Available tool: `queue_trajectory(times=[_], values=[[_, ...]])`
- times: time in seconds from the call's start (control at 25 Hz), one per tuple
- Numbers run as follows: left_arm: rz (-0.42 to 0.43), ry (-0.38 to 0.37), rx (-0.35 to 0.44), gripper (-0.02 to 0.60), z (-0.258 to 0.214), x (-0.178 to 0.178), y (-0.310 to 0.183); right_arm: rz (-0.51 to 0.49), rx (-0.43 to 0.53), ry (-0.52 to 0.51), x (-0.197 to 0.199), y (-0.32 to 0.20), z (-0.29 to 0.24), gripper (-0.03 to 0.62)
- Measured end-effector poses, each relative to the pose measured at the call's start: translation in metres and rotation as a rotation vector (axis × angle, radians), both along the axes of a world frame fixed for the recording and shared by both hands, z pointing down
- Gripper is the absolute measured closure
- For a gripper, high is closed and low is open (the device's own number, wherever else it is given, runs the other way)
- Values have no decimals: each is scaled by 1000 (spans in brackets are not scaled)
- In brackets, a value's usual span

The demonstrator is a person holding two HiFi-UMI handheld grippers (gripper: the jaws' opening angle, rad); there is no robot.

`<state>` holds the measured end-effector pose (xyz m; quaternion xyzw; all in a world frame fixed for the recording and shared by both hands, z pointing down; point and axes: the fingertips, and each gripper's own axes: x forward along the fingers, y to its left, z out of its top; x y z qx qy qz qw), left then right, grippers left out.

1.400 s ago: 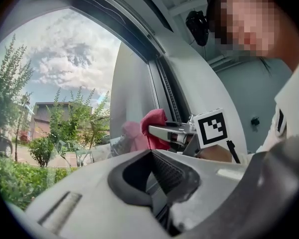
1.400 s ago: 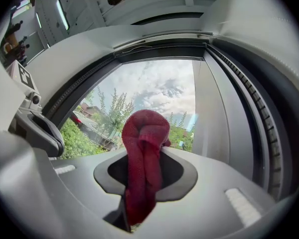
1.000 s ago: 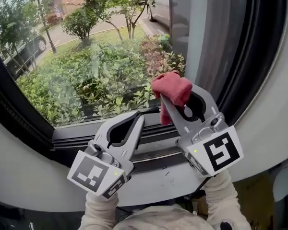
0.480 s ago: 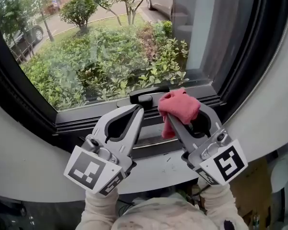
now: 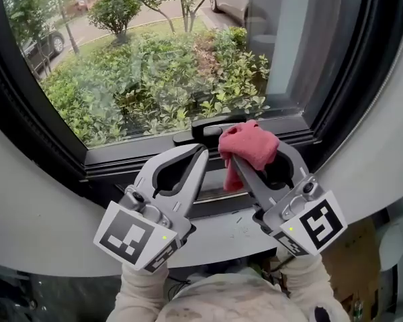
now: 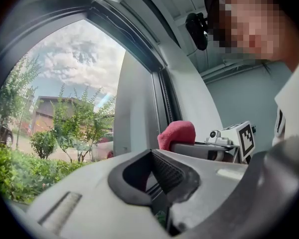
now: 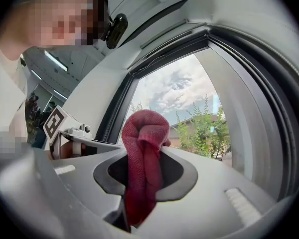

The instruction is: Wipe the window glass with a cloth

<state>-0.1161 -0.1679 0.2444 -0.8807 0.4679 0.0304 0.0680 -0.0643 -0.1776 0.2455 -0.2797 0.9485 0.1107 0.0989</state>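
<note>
A red cloth point(image 5: 246, 147) is bunched at the tips of my right gripper point(image 5: 245, 154), which is shut on it, just below the window glass point(image 5: 154, 66) and clear of it. In the right gripper view the red cloth point(image 7: 144, 158) hangs down between the jaws, the glass point(image 7: 184, 108) behind. My left gripper point(image 5: 200, 154) sits to the left, tips together, holding nothing. In the left gripper view the cloth point(image 6: 177, 134) shows past the shut left gripper point(image 6: 154, 166).
A black window handle point(image 5: 211, 127) lies on the dark lower frame point(image 5: 107, 163) just beyond both grippers. A white curved sill point(image 5: 33, 213) runs below. The dark side frame point(image 5: 349, 79) rises at the right. Shrubs and parked cars are outside.
Over the last second the right gripper with the cloth has dropped from the lower glass to the frame below it. The left gripper has stayed beside it.
</note>
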Motion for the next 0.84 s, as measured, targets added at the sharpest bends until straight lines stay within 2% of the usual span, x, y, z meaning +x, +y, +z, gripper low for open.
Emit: queue_trajectory(times=[0.84], values=[[-10,10,-8,581,4,9,13,-61,-21,18,-4,12,6,476]])
